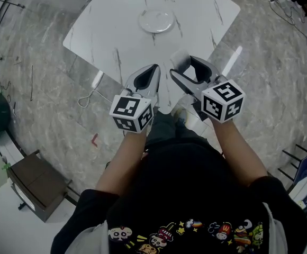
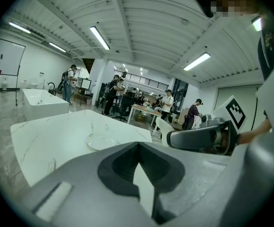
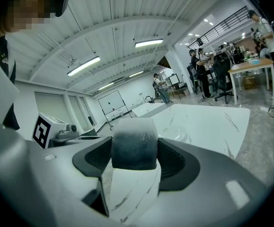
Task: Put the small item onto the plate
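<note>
Small item (image 3: pixel 133 143) clamped in right gripper (image 1: pixel 181 66), over the near corner of the bench (image 1: pixel 116 30), not on the plate (image 1: pixel 156 21).
Left gripper (image 1: pixel 153 70): jaws closed together, nothing between them, tips over the bench's near edge. Plate: clear, round, sits mid-bench farther out, well apart from both grippers. Right gripper: jaws pressed on either side of the item, a rounded grey block, paler on top; just beside the left gripper, both pointing toward the plate.

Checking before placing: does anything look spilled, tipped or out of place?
Nothing stands out: the plate lies flat on the table, the right claw holds the small item, the left claw is shut, empty.
</note>
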Action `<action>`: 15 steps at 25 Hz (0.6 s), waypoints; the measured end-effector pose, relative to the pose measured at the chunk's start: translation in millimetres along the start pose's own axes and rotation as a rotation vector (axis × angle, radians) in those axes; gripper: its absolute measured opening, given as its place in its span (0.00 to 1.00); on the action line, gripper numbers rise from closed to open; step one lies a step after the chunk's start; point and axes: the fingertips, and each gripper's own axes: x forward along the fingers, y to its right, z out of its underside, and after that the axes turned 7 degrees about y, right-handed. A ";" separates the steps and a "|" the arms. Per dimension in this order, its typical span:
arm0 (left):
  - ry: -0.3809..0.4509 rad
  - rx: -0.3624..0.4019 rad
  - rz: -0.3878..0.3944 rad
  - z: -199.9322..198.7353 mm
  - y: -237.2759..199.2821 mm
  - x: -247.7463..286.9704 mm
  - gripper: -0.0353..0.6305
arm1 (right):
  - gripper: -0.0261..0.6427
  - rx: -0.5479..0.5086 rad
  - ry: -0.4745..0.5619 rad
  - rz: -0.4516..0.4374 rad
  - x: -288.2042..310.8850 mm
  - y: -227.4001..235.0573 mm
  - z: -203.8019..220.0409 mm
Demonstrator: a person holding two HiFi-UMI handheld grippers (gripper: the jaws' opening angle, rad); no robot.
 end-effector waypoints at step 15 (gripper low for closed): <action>-0.060 -0.038 0.037 1.2 -91.0 69.8 0.06 | 0.53 0.007 -0.063 0.077 102.0 48.8 -0.6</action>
